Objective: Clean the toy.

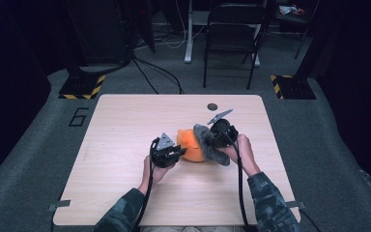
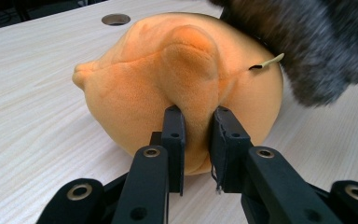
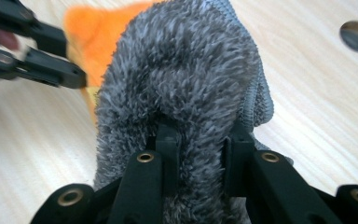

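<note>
- The orange plush toy (image 1: 193,146) lay on the wooden table (image 1: 125,145), a little nearer the person than the table's middle; in the left gripper view it (image 2: 135,93) sat round and soft on the bare wood, with a small nub at its left end.
- The left gripper (image 1: 172,153) stood at the toy's left side in the high view; in its own view the left gripper (image 2: 196,135) had its two black jaws pinched on a raised fold of the orange plush, the fold squeezed between them.
- The grey fuzzy cloth (image 1: 208,143) draped over the toy's right side in the high view; in the left gripper view it (image 2: 317,42) hung at the upper right, touching the toy's top.
- The right gripper (image 1: 216,137) came in from the right, held in the person's right hand (image 1: 239,150); in its own view the right gripper (image 3: 199,144) was clamped on a ridge of the grey cloth (image 3: 182,70), pile bulging between the jaws.
- A round hole (image 1: 212,106) sat in the table beyond the toy, well apart from it; a thin pale tag (image 2: 269,61) stuck out of the toy near the cloth's edge.
</note>
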Demonstrator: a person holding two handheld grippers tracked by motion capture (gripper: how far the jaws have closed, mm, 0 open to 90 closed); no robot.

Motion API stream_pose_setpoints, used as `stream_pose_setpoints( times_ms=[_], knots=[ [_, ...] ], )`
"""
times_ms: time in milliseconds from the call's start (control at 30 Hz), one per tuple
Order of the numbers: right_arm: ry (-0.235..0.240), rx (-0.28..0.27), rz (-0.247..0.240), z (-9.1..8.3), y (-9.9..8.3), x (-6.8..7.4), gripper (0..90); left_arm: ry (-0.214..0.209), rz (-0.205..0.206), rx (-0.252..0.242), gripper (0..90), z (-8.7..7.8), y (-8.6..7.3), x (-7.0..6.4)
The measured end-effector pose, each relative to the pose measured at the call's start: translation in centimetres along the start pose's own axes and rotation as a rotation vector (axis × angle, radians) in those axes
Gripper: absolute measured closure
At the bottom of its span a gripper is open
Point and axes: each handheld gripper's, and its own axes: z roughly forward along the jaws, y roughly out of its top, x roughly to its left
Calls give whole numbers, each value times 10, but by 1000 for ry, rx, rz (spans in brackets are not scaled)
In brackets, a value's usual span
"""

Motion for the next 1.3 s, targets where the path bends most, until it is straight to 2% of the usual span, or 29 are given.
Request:
stream_pose_setpoints(
  times_ms=[100, 133, 300, 433, 533, 667, 767, 867, 933, 1133, 1233, 1300],
  knots=[
    [-9, -8, 4, 8, -3, 0, 726, 6, 24, 11, 716, -1, 1, 1],
    [-16, -12, 0, 9, -3, 0, 726, 16, 38, 16, 687, -2, 1, 0],
    [-36, -42, 4, 12, -5, -1, 724, 46, 53, 57, 523, -2, 1, -1],
    [-34, -54, 5, 14, -6, -1, 722, 62, 75, 62, 476, 4, -2, -4],
    [-27, -59, 13, 16, -7, -1, 720, 71, 80, 42, 542, 9, -6, -7],
    [-29, -64, 15, 17, -8, -2, 720, 83, 87, 32, 728, 10, -6, -7],
    [-17, -65, 22, 15, -8, -3, 721, 84, 87, 39, 778, 8, -3, -7],
    [-18, -76, 25, 11, -6, -3, 722, 78, 79, 34, 802, 5, 0, -7],
    [-17, -66, 25, 9, -5, -2, 723, 68, 81, 48, 812, 2, 3, -6],
    [-6, -66, 38, -1, -2, -3, 723, 7, 26, 42, 822, -11, 13, -6],
    [1, -90, 40, -10, 0, -3, 723, 3, 11, 44, 821, -11, 13, -5],
    [14, -131, 39, -16, 3, 2, 723, 6, 12, 40, 820, -9, 12, -5]
  ],
)
